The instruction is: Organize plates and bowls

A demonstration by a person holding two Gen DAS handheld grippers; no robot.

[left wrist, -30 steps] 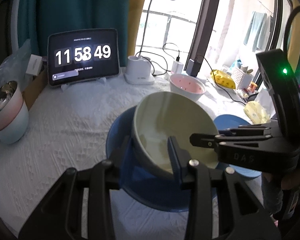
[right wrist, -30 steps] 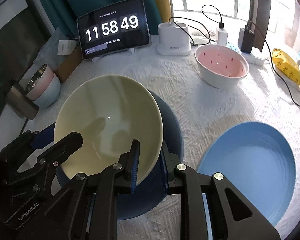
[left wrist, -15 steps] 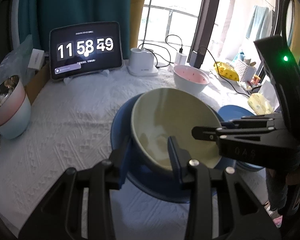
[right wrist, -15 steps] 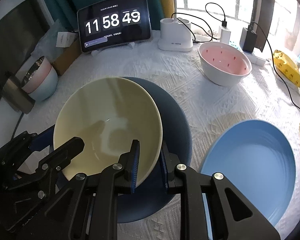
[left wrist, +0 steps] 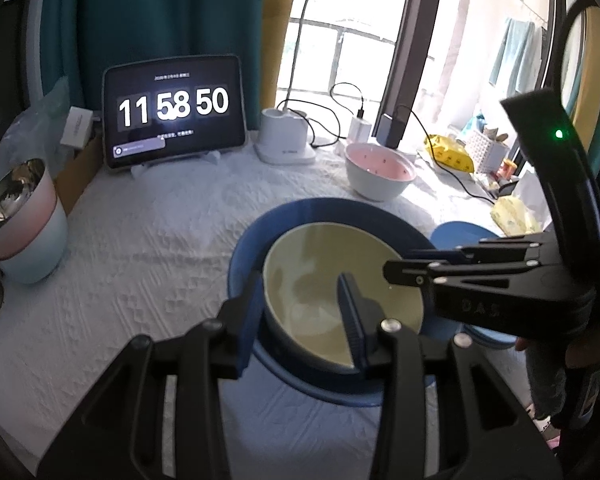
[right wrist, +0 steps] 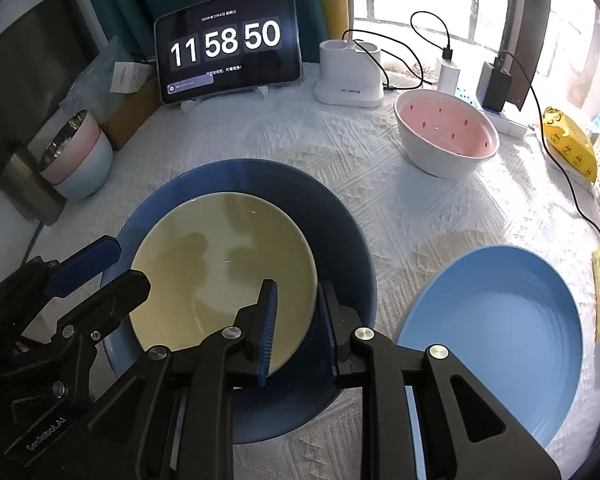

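A pale yellow bowl [left wrist: 320, 280] [right wrist: 220, 264] lies level, low inside a wider dark blue bowl [left wrist: 320, 206] [right wrist: 260, 176] on the white tablecloth. My left gripper [left wrist: 300, 284] [right wrist: 124, 266] is shut on the yellow bowl's left wall, with one finger outside and one inside. On the near right rim my right gripper [right wrist: 298, 292] [left wrist: 396, 266] is shut too, and the rim passes between its blue pads. Whether the yellow bowl rests on the blue one's bottom is hidden.
A light blue plate [right wrist: 500, 312] [left wrist: 460, 232] lies to the right of the blue bowl. A pink-lined bowl [right wrist: 448, 136] stands behind it. Stacked bowls [right wrist: 80, 156] sit at the left edge. A tablet clock [right wrist: 228, 44], a white dock [right wrist: 350, 76] and cables line the back.
The yellow bowl, held tilted above the dark blue bowl, has come down and levelled inside it. Both grippers have kept their hold on its rim.
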